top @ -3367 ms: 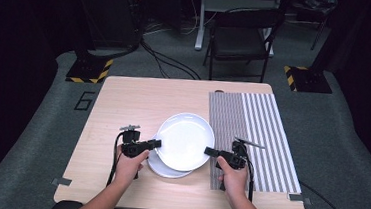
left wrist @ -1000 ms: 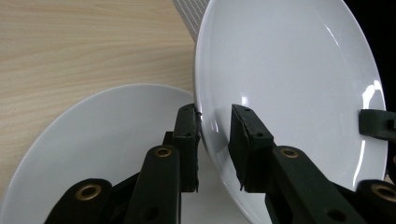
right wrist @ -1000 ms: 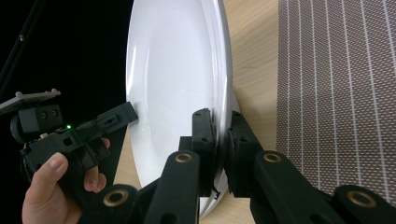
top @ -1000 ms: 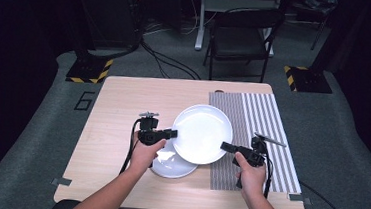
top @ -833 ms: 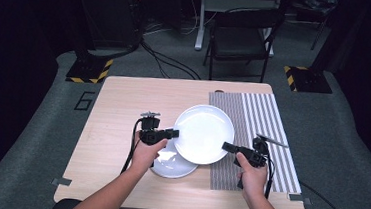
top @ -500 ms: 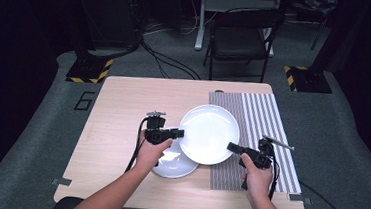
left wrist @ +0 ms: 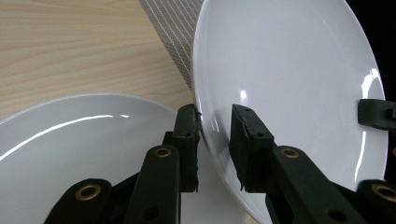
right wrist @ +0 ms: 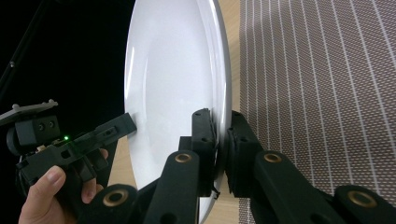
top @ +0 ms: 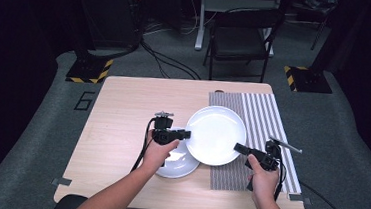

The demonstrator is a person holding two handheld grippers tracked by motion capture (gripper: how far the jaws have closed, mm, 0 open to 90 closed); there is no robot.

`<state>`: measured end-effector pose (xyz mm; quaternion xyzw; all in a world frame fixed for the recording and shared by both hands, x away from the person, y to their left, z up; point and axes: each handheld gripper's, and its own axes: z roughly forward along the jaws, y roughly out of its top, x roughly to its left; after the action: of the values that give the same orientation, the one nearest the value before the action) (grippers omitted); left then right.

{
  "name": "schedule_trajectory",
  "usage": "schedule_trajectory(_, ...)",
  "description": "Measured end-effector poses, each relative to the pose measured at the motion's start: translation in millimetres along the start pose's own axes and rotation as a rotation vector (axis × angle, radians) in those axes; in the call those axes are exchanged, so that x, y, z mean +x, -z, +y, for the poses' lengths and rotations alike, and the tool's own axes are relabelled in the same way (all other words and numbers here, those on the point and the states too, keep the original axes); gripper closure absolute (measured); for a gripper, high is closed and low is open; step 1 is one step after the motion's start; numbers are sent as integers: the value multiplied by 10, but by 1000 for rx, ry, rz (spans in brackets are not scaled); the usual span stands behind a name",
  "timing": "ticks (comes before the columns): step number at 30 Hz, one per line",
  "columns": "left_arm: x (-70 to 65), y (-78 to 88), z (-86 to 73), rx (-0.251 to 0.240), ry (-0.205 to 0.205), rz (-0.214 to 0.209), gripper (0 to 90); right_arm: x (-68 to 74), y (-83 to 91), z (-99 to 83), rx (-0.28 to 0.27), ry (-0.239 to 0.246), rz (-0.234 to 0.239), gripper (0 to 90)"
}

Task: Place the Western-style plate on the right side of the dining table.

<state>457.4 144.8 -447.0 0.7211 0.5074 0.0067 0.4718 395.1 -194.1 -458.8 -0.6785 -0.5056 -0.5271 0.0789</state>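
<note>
Top plate (top: 216,134): plain white, round, glossy, shallow dish with a smooth rim, no pattern or chips visible. Light glare streaks across the inside. It is lifted off the bench and held from 2 opposite sides, sitting over the middle of the bench toward the right edge, half above bare wood and half above the striped mat (top: 267,126).

Left gripper (top: 183,133): jaws pinching the plate's left rim, 1 pad on the inner face, 1 on the underside, as the left gripper view shows (left wrist: 215,140).

Right gripper (top: 240,149): jaws pinching the plate's near-right rim, rim edge running between the 2 pads in the right gripper view (right wrist: 219,140).

Second plate (top: 179,159): same white, flat on the bench just left of the mat, toward the near edge. The held plate overlaps its far-right part from above; cannot tell whether they touch.

Mat: grey with thin white stripes, covering the right part of the bench from the far edge almost to the near edge.

Bench (top: 123,109): light wood.
</note>
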Motion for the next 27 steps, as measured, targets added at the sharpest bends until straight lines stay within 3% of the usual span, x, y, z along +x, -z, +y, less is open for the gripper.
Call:
schedule_trajectory(11, -78, -121, -29, 18, 7, -14, 722, -84, 92, 34, -17, -4, -25, 840)
schedule_trajectory(27, -194, -227, 14, 34, -18, -23, 721, -141, 228, 59, -35, -1, -40, 838)
